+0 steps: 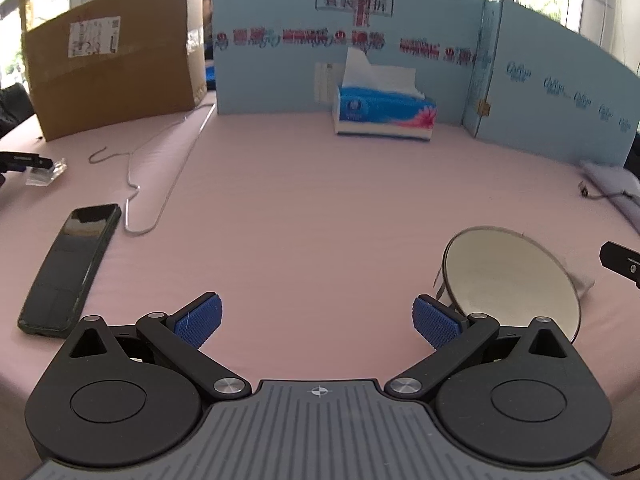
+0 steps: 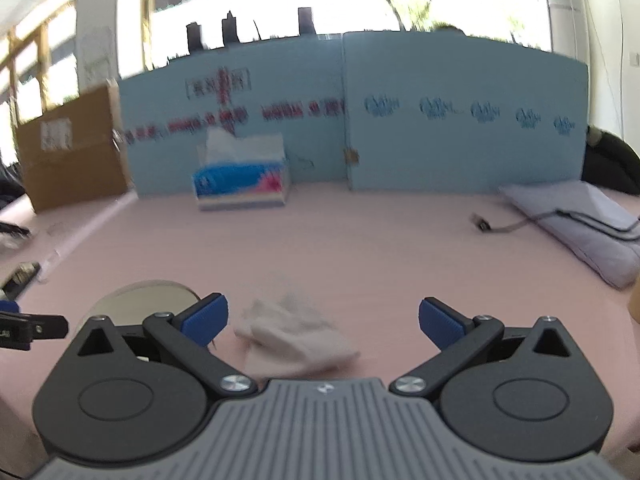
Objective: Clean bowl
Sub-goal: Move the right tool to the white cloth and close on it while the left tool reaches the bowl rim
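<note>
Both grippers are wide open and hold nothing, so the cleaning has probably not started yet. The left gripper point(image 1: 318, 322) hangs low over the pink table point(image 1: 304, 208), near its front edge, and its blue pads point(image 1: 200, 320) are spread far apart with only bare table between them. The bowl point(image 1: 516, 276) sits near the front right part of the table, just beside the left gripper's right finger, and it looks empty and pale inside with a thin dark rim. It seems to lean a little, but I cannot tell if something props it up. The right gripper point(image 2: 323, 324) is also spread open, and a crumpled white cloth point(image 2: 296, 336) lies on the table just in front of it, between its fingers and a little to the left. The cloth is just beside the bowl point(image 2: 148, 296), which makes sense, because one hand can wipe while the other holds the bowl steady. I think the right gripper needs to pinch the cloth next, and the left one needs to slide over to grab the bowl's rim. A tissue box point(image 1: 384, 114) stands at the back edge against the blue wall point(image 1: 440, 92). A black phone point(image 1: 70, 270) and a wire hanger point(image 1: 160, 176) lie near the left edge, well away from the work.
</note>
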`<state>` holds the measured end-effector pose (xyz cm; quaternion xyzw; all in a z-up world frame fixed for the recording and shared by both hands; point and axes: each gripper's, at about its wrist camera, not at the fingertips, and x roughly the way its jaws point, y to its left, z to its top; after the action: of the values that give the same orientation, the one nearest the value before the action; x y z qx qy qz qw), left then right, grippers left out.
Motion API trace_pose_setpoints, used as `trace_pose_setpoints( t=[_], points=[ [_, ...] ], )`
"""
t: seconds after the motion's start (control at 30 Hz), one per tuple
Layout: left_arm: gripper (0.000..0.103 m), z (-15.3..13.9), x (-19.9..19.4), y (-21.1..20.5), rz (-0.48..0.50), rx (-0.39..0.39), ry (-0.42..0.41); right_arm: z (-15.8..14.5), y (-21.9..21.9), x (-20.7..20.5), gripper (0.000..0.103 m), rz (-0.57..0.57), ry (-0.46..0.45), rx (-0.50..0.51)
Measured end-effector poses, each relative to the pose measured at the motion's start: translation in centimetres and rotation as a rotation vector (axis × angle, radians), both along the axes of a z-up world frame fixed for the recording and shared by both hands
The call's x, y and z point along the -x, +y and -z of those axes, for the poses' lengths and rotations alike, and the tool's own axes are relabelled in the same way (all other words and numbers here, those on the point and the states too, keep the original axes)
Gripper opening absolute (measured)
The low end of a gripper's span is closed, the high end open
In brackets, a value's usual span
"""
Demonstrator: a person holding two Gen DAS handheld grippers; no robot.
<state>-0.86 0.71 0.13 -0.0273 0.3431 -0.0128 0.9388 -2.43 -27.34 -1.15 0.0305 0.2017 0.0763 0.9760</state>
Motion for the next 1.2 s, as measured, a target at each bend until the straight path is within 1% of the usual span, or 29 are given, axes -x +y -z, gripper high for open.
trace_pose_setpoints(
  t=[0.03, 0.07, 0.17, 0.23, 0.37, 0.4, 0.43, 0.47, 0.5, 0.53, 0.57, 0.63, 0.7, 0.73, 0.83, 0.93, 0.97, 1.0, 1.07, 1.1, 1.13, 1.2],
  points=[
    [0.103, -0.1, 0.1, 0.2, 0.004, 0.015, -0.012, 0.0, -0.2, 0.2, 0.103, 0.002, -0.030, -0.007],
    [0.103, -0.3, 0.1, 0.4, 0.011, 0.028, -0.029, 0.0, -0.3, 0.2, 0.103, 0.009, -0.040, -0.007],
    [0.103, -0.7, 0.6, 0.7, 0.021, 0.057, -0.089, 0.0, -0.5, 0.2, 0.103, 0.025, -0.051, -0.003],
    [0.103, -0.8, 0.8, 0.8, 0.051, 0.082, -0.114, 0.0, -0.7, 0.1, 0.103, 0.023, -0.055, -0.008],
    [0.103, -0.4, 1.1, 1.3, 0.102, 0.178, -0.167, 0.4, -0.4, -0.3, 0.103, 0.005, -0.051, 0.011],
    [0.103, -0.3, 1.2, 1.4, 0.106, 0.200, -0.175, 0.6, -0.2, -0.4, 0.101, 0.000, -0.047, 0.019],
    [0.103, -0.2, 1.3, 1.7, 0.112, 0.240, -0.191, 0.8, -0.1, -0.5, 0.100, -0.006, -0.042, 0.025],
    [0.103, -0.1, 1.4, 2.0, 0.116, 0.274, -0.206, 0.9, 0.0, -0.6, 0.095, -0.013, -0.037, 0.031],
    [0.103, -0.1, 1.4, 2.0, 0.116, 0.281, -0.216, 1.1, 0.0, -0.8, 0.090, -0.020, -0.029, 0.035],
    [0.102, -0.1, 1.4, 2.0, 0.114, 0.283, -0.225, 1.2, 0.1, -1.1, 0.088, -0.026, -0.020, 0.035],
    [0.101, -0.2, 1.3, 1.8, 0.112, 0.263, -0.225, 1.4, 0.1, -1.4, 0.082, -0.033, -0.009, 0.037],
    [0.094, -0.3, 1.0, 1.4, 0.131, 0.248, -0.213, 1.8, 0.1, -1.7, 0.078, -0.046, 0.011, 0.043],
    [0.088, -0.2, 0.7, 1.2, 0.166, 0.278, -0.195, 2.1, 0.4, -1.9, 0.072, -0.063, 0.020, 0.056],
    [0.082, -0.1, 0.6, 1.2, 0.170, 0.278, -0.190, 2.2, 0.5, -1.8, 0.071, -0.070, 0.023, 0.062],
    [0.072, 0.1, -0.1, 0.2, 0.208, 0.262, -0.169, 2.5, 1.1, -1.8, 0.067, -0.109, 0.029, 0.086],
    [0.065, 0.4, -0.8, -0.3, 0.236, 0.266, -0.146, 2.8, 1.6, -1.9, 0.060, -0.140, 0.036, 0.120],
    [0.064, 0.5, -0.9, -0.4, 0.233, 0.258, -0.145, 3.0, 1.8, -1.9, 0.058, -0.148, 0.040, 0.136],
    [0.060, 0.6, -1.0, -0.5, 0.230, 0.250, -0.144, 3.1, 2.0, -2.0, 0.055, -0.159, 0.045, 0.152],
    [0.056, 0.8, -1.4, -0.5, 0.223, 0.247, -0.132, 3.4, 2.3, -2.1, 0.050, -0.180, 0.052, 0.169],
    [0.052, 0.8, -1.4, -0.5, 0.222, 0.247, -0.126, 3.5, 2.5, -2.1, 0.048, -0.194, 0.055, 0.182],
    [0.046, 1.0, -1.7, -0.6, 0.221, 0.242, -0.114, 3.6, 2.8, -2.2, 0.047, -0.209, 0.059, 0.195],
    [0.040, 1.2, -2.1, -0.8, 0.228, 0.235, -0.095, 3.8, 3.2, -2.1, 0.047, -0.240, 0.063, 0.220]
  ],
)
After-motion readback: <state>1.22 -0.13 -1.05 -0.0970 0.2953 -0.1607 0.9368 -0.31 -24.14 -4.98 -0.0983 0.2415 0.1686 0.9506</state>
